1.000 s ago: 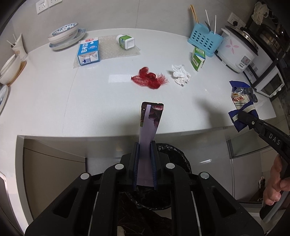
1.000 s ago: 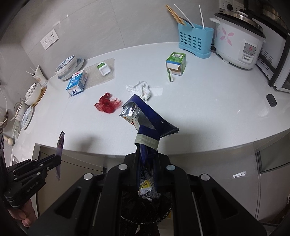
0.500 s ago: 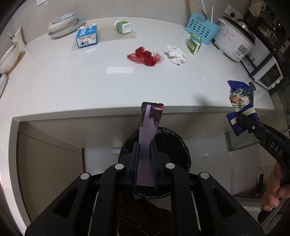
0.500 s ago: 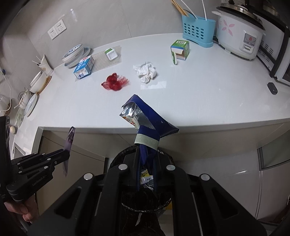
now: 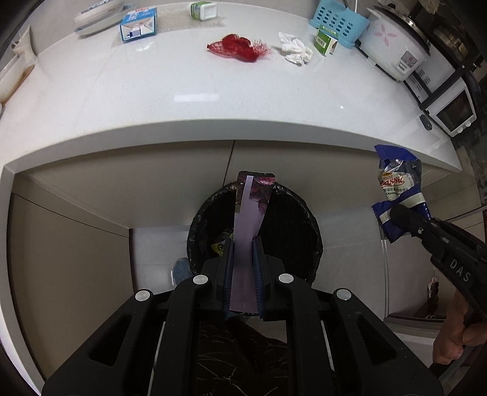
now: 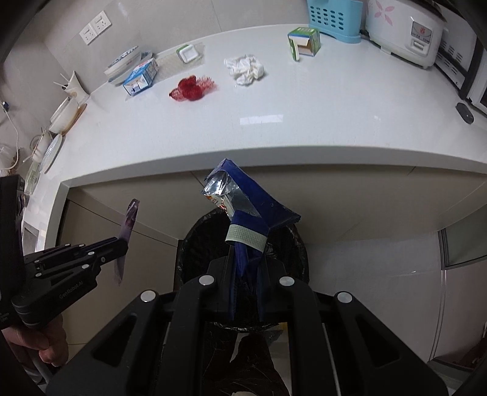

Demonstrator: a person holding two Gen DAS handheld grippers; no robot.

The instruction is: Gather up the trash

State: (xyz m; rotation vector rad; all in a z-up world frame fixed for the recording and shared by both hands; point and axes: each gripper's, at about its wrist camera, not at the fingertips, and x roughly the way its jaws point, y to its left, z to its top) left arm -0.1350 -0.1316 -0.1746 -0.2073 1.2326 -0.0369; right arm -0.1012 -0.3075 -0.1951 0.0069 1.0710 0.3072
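The left hand-held gripper [image 5: 243, 252] is clamped on a purple wrapper [image 5: 250, 210], a long flat strip that stands up along the fingers. The bin [image 5: 286, 225], lined with a black bag, lies straight beyond and below its tip, so in the left wrist view the wrapper covers the middle of the bin's mouth. The right hand-held gripper [image 6: 246, 268] is pinched tight on a blue snack bag [image 6: 243, 201], crumpled and leaning up and to the left, torn silver end topmost. In its own view the bin [image 6: 292, 243] also sits under the fingers; from the left wrist view that bag [image 5: 398, 195] hangs to the right of the rim, not over it. I judge the left hand nearer to a clean drop.

Nothing stands between either gripper and the bin. The desk [image 5: 152, 100] edge overhangs just behind it. Still on the desk, well apart from both hands: a red net [image 5: 240, 48], a crumpled tissue [image 5: 295, 50], a green carton [image 5: 325, 41] and a blue carton [image 5: 138, 22]. Farther back stand a blue basket [image 5: 338, 21] and a rice cooker [image 5: 395, 48].
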